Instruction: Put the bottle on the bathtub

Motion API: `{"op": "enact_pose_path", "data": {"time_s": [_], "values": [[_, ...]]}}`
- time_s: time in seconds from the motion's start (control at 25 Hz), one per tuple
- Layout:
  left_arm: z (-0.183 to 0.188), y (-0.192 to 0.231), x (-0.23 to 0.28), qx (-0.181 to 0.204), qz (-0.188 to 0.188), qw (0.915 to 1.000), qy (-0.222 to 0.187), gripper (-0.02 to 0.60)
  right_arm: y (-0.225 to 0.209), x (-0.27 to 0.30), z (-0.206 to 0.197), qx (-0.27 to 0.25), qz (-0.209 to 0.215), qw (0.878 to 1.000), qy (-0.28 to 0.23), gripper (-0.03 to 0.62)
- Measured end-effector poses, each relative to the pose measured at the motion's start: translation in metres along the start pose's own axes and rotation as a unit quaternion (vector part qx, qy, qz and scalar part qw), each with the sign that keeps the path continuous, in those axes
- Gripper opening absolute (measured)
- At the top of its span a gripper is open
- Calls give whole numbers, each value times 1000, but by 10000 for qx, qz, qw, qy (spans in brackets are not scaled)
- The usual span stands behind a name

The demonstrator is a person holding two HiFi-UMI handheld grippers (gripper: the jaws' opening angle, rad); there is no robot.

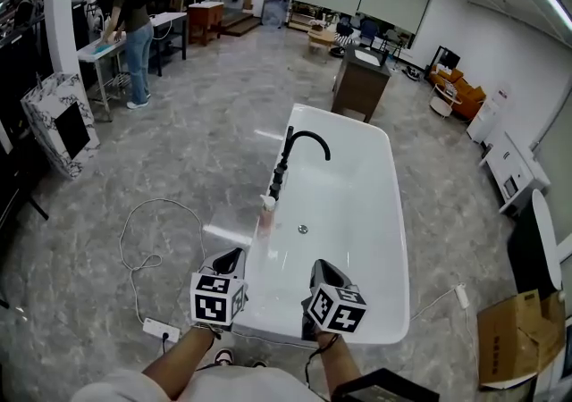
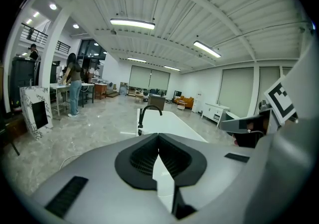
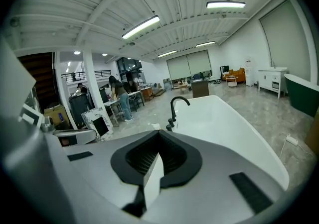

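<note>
A white bathtub (image 1: 393, 239) stands in the middle of the head view, with a black arched faucet (image 1: 299, 146) on its left rim. A small pinkish pump bottle (image 1: 266, 213) stands upright on that rim, just in front of the faucet. My left gripper (image 1: 230, 259) hovers by the tub's near left corner, a short way from the bottle. My right gripper (image 1: 322, 269) hangs over the tub's near end. In the left gripper view the left gripper (image 2: 158, 137) is shut with nothing in it. The right gripper (image 3: 158, 133) looks the same in its own view.
A white cable and a power strip (image 1: 161, 330) lie on the floor left of the tub. A dark cabinet (image 1: 360, 83) stands beyond its far end. A person (image 1: 134, 34) works at a table far left, near a marble-patterned box (image 1: 61, 123). A cardboard box (image 1: 518, 338) sits at right.
</note>
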State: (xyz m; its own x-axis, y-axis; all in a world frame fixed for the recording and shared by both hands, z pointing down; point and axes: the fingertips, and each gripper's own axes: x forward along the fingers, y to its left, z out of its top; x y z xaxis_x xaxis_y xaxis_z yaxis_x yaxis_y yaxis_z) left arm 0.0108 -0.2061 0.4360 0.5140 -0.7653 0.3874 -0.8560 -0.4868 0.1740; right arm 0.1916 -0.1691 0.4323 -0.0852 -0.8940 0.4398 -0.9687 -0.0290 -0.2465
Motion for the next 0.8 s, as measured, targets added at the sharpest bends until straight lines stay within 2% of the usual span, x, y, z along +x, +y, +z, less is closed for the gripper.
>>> {"op": "enact_pose_path", "data": {"time_s": [0.8], "values": [[-10,3,3,74,-95,9998,175,17,1,-3,-2,11,-90,10000,16,26]]}}
